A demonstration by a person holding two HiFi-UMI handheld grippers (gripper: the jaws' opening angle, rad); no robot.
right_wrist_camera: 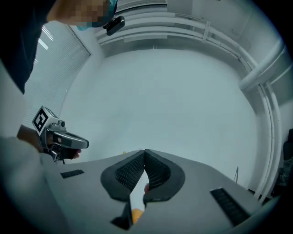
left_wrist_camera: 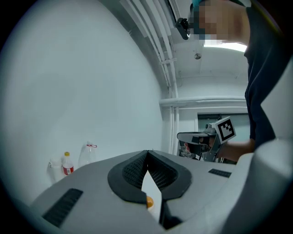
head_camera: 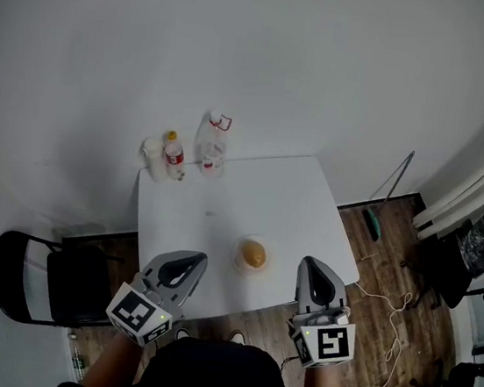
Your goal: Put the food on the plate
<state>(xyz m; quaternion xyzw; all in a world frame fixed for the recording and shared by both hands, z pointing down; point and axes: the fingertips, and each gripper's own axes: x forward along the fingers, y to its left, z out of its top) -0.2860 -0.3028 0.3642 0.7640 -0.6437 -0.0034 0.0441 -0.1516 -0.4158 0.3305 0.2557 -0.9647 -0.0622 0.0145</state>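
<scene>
An orange, rounded piece of food [head_camera: 252,253] lies on a small pale plate [head_camera: 238,262] near the front edge of the white table [head_camera: 223,199]. My left gripper [head_camera: 187,261] hovers at the front edge, left of the plate, shut with nothing between its tips. Right of the plate, my right gripper [head_camera: 314,267] is also shut and empty. In the left gripper view the jaw tips [left_wrist_camera: 147,153] meet, and a sliver of the orange food [left_wrist_camera: 149,201] shows below them. The right gripper view shows closed tips [right_wrist_camera: 144,151] and the food [right_wrist_camera: 136,215] low in the gap.
Two clear bottles [head_camera: 212,144] [head_camera: 174,154] and a white cup [head_camera: 152,154] stand at the table's back left corner. A black chair [head_camera: 32,280] sits left of the table. A cable [head_camera: 394,314] trails over the wooden floor, and dark office chairs [head_camera: 453,269] are at the right.
</scene>
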